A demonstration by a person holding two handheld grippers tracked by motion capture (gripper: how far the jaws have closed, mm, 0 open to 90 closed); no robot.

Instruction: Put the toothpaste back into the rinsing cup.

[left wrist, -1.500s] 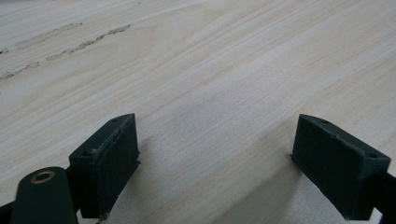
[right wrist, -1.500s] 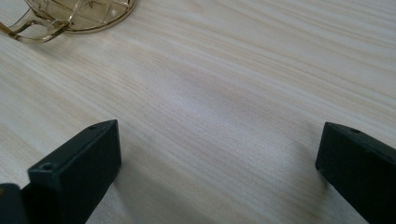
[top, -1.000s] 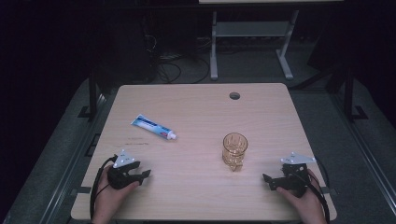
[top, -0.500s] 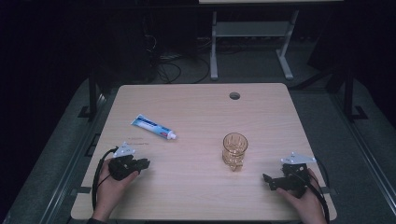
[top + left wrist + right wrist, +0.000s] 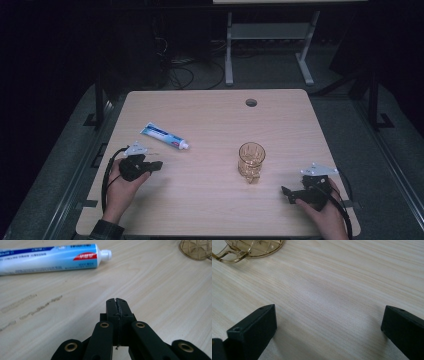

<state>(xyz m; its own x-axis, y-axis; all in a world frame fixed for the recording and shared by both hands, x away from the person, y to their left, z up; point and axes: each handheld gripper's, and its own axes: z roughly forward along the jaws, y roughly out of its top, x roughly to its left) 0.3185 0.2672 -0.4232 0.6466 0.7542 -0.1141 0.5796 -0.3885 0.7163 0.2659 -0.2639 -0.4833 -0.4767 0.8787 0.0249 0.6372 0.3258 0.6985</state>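
Your left gripper (image 5: pixel 156 165) is sitting near the left edge of the table (image 5: pixel 210 210), and its jaws have just been closing: in the left gripper view they are now pressed together tip to tip, with nothing between them. Compared with a second ago, your left hand (image 5: pixel 122 187) is also drifting forward and a little up, toward the toothpaste tube (image 5: pixel 164 136). The tube is lying flat on the wood just beyond and slightly to the right of that gripper, apart from it and not touched, its white cap (image 5: pixel 106 254) pointing right toward the glass mug (image 5: pixel 251 161).

This is looking like the approach to the tube, but with the jaws shut you are not ready to take it. You are probably going to need to spread them again before coming down over the tube's body; otherwise the closed tips will only be nudging it along the table.

Your right gripper (image 5: pixel 287 192) is resting near the right front corner, in the same spot as a second ago. Its jaws are standing wide apart in the right gripper view, over bare wood, holding nothing. The mug is standing upright to its left and a little farther away, its handle (image 5: pixel 227 255) on the near side, and it is clear of both grippers.
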